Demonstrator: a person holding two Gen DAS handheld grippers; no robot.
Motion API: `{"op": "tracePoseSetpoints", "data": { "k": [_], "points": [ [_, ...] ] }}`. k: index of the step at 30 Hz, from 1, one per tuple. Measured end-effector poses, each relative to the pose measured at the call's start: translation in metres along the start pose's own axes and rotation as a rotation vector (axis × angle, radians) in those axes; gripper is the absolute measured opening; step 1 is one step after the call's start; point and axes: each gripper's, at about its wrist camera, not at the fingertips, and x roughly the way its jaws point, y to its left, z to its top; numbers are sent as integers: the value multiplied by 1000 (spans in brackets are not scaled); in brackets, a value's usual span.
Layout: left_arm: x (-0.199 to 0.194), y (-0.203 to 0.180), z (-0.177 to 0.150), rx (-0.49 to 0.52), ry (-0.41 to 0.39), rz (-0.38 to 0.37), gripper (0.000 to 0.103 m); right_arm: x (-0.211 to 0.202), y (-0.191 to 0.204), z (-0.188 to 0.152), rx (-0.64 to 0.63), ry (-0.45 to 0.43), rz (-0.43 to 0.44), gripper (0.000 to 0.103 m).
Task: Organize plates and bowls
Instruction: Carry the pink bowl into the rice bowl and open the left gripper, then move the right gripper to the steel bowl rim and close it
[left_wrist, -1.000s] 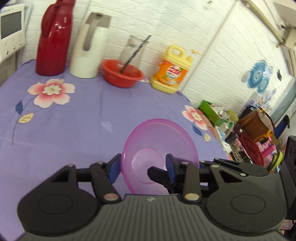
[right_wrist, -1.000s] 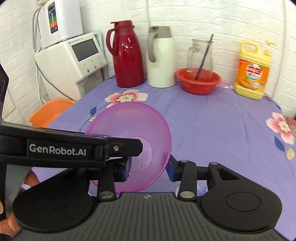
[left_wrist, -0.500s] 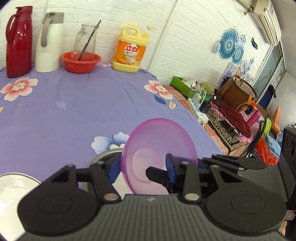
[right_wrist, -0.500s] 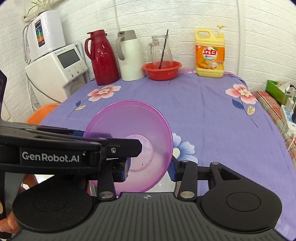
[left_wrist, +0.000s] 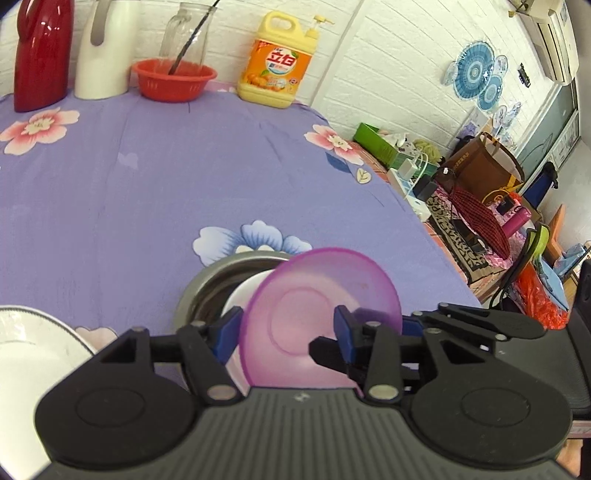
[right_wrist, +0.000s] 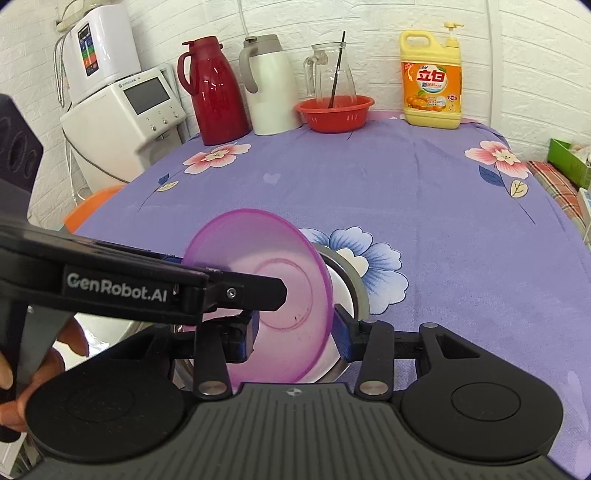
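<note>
A translucent purple bowl (left_wrist: 321, 314) (right_wrist: 258, 280) stands steeply tilted over a metal bowl (left_wrist: 199, 291) (right_wrist: 356, 280) that holds a white bowl (left_wrist: 243, 291) (right_wrist: 338, 291). My left gripper (left_wrist: 286, 330) straddles its rim, with one finger (right_wrist: 258, 291) inside and one pad against the outer wall; its jaws are opening. My right gripper (right_wrist: 295, 334) has the bowl between its pads with a thin gap at the right pad; its jaws are opening too. One of its fingers (left_wrist: 321, 352) reaches in from the right.
A white plate (left_wrist: 29, 350) lies near left on the purple floral cloth (left_wrist: 166, 177). At the back stand a red flask (right_wrist: 214, 92), white jug (right_wrist: 269, 88), red basin (right_wrist: 334, 112) and yellow detergent bottle (right_wrist: 432, 81). The table edge (left_wrist: 424, 236) drops off at the right.
Both grippers carried the purple bowl back and down until it hangs over the metal bowl, which came into view. The right gripper's pads stand slightly wider apart.
</note>
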Motion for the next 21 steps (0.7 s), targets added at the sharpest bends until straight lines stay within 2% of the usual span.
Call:
{"op": "tracePoseSetpoints", "data": {
  "k": [2, 3, 5, 6, 11, 15, 17, 21],
  "points": [
    [-2, 4, 2, -20, -10, -20, 52, -3, -1, 1, 5, -15, 3, 81],
    [-4, 5, 3, -25, -18, -32, 55, -6, -2, 1, 10, -29, -1, 86],
    [-12, 4, 5, -28, -44, -30, 69, -15, -4, 2, 19, -66, -9, 97],
    [-16, 4, 6, -23, -62, -22, 70, -20, -5, 2, 26, -88, -11, 103],
    [-39, 5, 3, -21, -133, -5, 74, -45, -9, -8, 63, -190, -70, 103],
    [-46, 4, -13, -12, -181, 66, 74, -52, -11, -32, 160, -250, -107, 103],
    [-46, 4, -18, 9, -191, 100, 74, -46, -13, -39, 194, -244, -108, 103],
    [-32, 8, -15, 49, -150, 111, 74, -27, -16, -38, 189, -184, -133, 103]
  ]
}}
